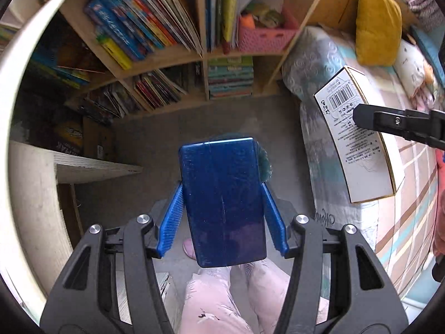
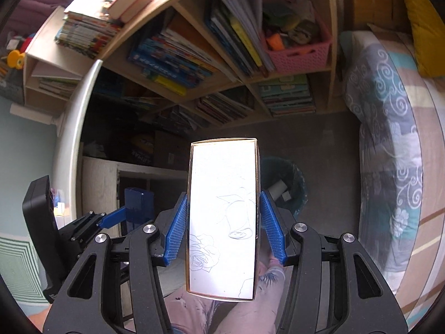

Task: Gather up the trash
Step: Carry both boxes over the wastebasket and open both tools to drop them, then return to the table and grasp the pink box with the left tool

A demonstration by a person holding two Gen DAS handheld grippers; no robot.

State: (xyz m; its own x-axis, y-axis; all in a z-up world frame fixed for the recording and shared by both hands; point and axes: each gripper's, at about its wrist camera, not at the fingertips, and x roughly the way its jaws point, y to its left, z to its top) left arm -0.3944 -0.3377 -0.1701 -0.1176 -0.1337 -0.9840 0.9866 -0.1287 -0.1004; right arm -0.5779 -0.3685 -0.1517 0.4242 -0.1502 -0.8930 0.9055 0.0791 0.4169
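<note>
My left gripper (image 1: pixel 222 192) is shut on a shiny dark blue box (image 1: pixel 222 206), held upright over the grey floor; its blue pads (image 1: pixel 172 217) press both long sides. The rim of a dark bin (image 1: pixel 264 161) peeks out behind the box's top right corner. My right gripper (image 2: pixel 222 200) is shut on a white box with gold edges and drawn flowers (image 2: pixel 222 217). Just right of it, on the floor, stands the dark waste bin (image 2: pixel 289 183) with white scraps inside. The white box (image 1: pixel 358 139) also shows at right in the left wrist view, the blue box (image 2: pixel 137 203) at left in the right wrist view.
A wooden bookshelf (image 1: pixel 194 55) full of books and a pink basket (image 1: pixel 264 36) fills the back. A bed with patterned covers (image 2: pixel 389 153) and a yellow cushion (image 1: pixel 375 22) runs along the right. A white desk edge (image 1: pixel 27 167) stands left. The person's legs in pink trousers (image 1: pixel 222 300) are below.
</note>
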